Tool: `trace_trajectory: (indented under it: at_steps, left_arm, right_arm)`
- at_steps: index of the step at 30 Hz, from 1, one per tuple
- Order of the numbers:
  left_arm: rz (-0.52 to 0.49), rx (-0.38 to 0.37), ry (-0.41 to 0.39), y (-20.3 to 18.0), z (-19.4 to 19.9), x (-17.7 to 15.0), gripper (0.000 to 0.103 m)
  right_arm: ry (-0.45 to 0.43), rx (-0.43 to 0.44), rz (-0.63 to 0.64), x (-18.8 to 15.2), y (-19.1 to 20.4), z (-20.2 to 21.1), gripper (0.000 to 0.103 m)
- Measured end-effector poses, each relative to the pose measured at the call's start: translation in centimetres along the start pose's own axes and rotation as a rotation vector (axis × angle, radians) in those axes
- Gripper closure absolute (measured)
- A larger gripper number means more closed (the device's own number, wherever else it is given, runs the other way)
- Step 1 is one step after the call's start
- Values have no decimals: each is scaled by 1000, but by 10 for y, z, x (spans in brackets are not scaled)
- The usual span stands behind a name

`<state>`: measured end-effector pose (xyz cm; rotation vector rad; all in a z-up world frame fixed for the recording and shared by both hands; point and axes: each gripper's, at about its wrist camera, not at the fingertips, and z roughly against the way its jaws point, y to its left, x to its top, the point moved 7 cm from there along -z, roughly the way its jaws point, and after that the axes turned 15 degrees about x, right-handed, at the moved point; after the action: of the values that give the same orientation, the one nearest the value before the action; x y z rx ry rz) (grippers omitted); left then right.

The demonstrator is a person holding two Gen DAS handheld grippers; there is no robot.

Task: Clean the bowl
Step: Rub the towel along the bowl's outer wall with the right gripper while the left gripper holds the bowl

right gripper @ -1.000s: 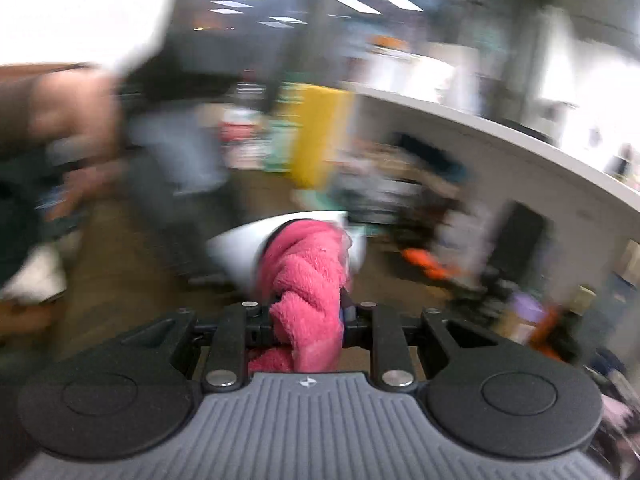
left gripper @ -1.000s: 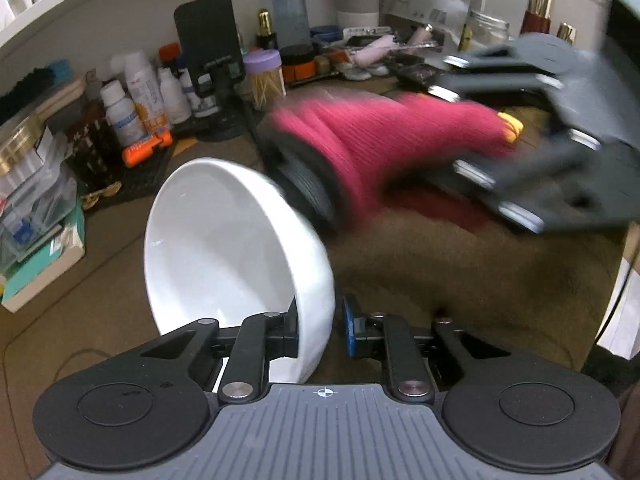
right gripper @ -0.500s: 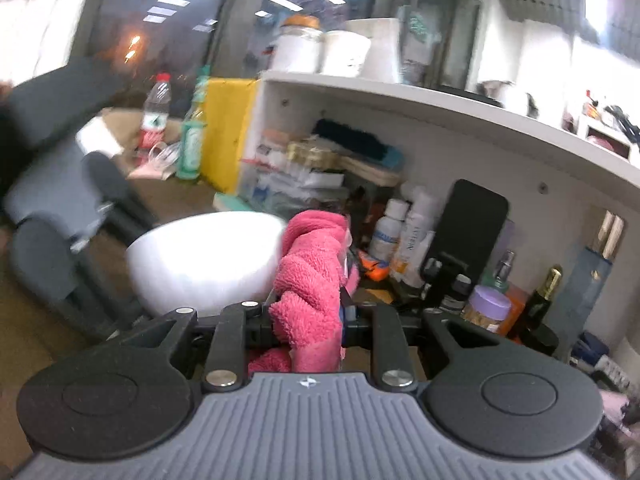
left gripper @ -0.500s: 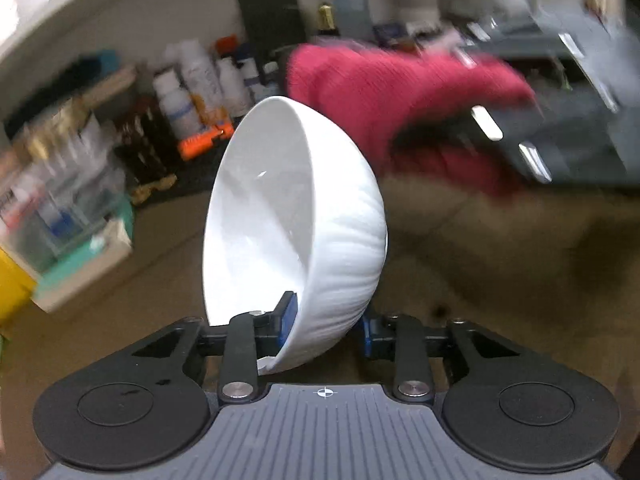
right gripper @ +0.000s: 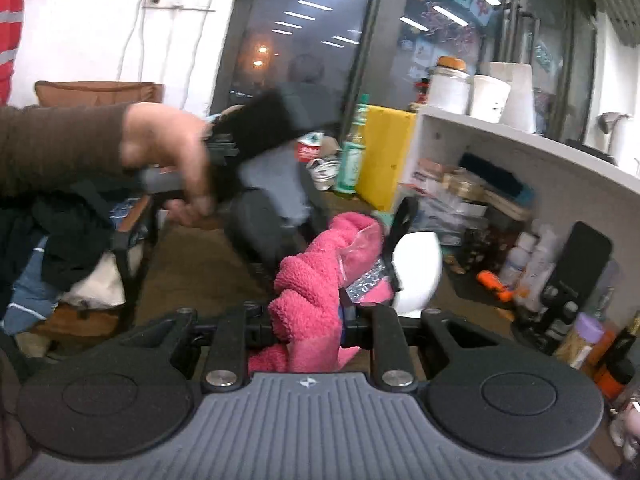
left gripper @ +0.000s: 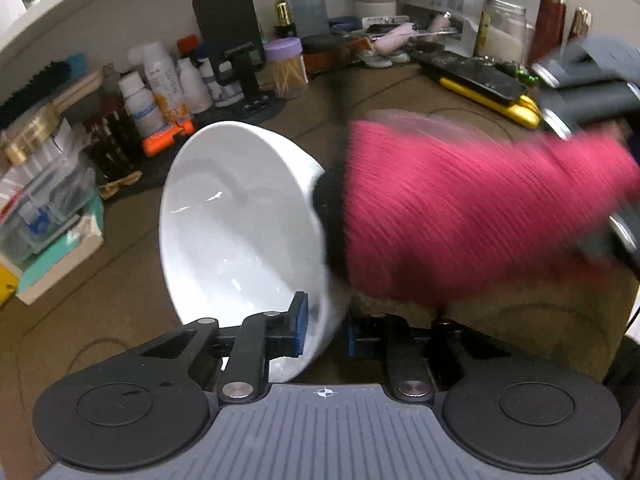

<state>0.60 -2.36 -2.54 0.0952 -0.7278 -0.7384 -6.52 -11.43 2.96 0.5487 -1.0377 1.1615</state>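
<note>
Left wrist view: the left gripper (left gripper: 324,330) pinches the rim of the white bowl (left gripper: 240,236), one blue pad inside, one outside, the bowl tipped on its side above the brown table (left gripper: 500,328). A blurred pink cloth (left gripper: 472,216) presses against the bowl's outer wall.

Right wrist view: the right gripper (right gripper: 306,326) is clamped narrow on the pink cloth, bunched between its fingers. The bowl sits just beyond, right of the cloth.
</note>
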Motion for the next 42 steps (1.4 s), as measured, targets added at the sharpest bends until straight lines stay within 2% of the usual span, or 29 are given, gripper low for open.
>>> trace_trajectory:
  at_steps: [1, 3, 5, 6, 8, 9, 10, 12, 14, 15, 16, 17, 18, 19, 21, 25, 28, 32, 34, 38, 42]
  left_arm:
    - [1, 4, 1, 1, 0, 1, 86]
    - [-8, 20, 0, 2, -1, 4, 87]
    - [-8, 26, -11, 4, -2, 8, 85]
    - [-10, 36, -21, 6, -3, 11, 83]
    - [-24, 81, -57, 13, -5, 17, 72]
    - [-31, 105, -70, 16, -7, 19, 57]
    - [-35, 124, -75, 20, -11, 21, 35]
    - [-34, 157, -83, 25, -19, 22, 4]
    - [-28, 161, -72, 28, -27, 22, 15]
    - [-18, 151, -50, 29, -35, 19, 40]
    - [1, 135, -37, 30, -39, 17, 57]
    - [31, 111, -37, 32, -40, 16, 62]
    - [52, 92, -39, 31, -39, 16, 73]
    - [51, 88, -44, 30, -37, 15, 78]
    - [24, 98, -37, 25, -32, 13, 79]
    - [40, -3, -24, 20, -14, 10, 83]
    - [25, -60, -20, 10, 0, 0, 82]
    - [7, -74, -21, 4, 9, -9, 82]
    - [3, -81, -19, 4, 11, -11, 82]
    - [-6, -77, -15, 3, 11, -9, 82]
    - [11, -68, -18, 2, 11, -4, 82]
  right_arm:
    - [-2, -17, -4, 0, -5, -1, 79]
    - [-14, -151, -56, 3, -45, -9, 79]
    - [-19, -214, -97, 2, -67, -14, 79]
    - [-24, -239, -123, 1, -79, -17, 79]
    - [-54, -271, -190, -2, -101, -22, 79]
    - [-74, -275, -215, -4, -108, -24, 79]
    - [-84, -270, -223, -6, -109, -25, 79]
    - [-92, -260, -222, -11, -108, -26, 79]
    - [-75, -264, -198, -14, -107, -30, 79]
    - [-68, -263, -194, -16, -107, -31, 79]
    - [-62, -261, -192, -18, -108, -32, 79]
    - [-61, -261, -193, -19, -109, -31, 79]
    - [-62, -262, -194, -19, -108, -31, 79]
    - [-66, -255, -194, -19, -107, -29, 79]
    - [-71, -236, -186, -18, -101, -27, 79]
    - [-67, -160, -96, -11, -71, -24, 79]
    - [-10, -40, 16, -9, -27, -25, 79]
    - [71, 137, 155, -14, 48, -14, 79]
    - [68, 162, 157, -12, 59, -7, 79]
    - [20, 58, 94, 0, 28, 0, 79]
    - [-26, -107, 7, 6, -25, -7, 78]
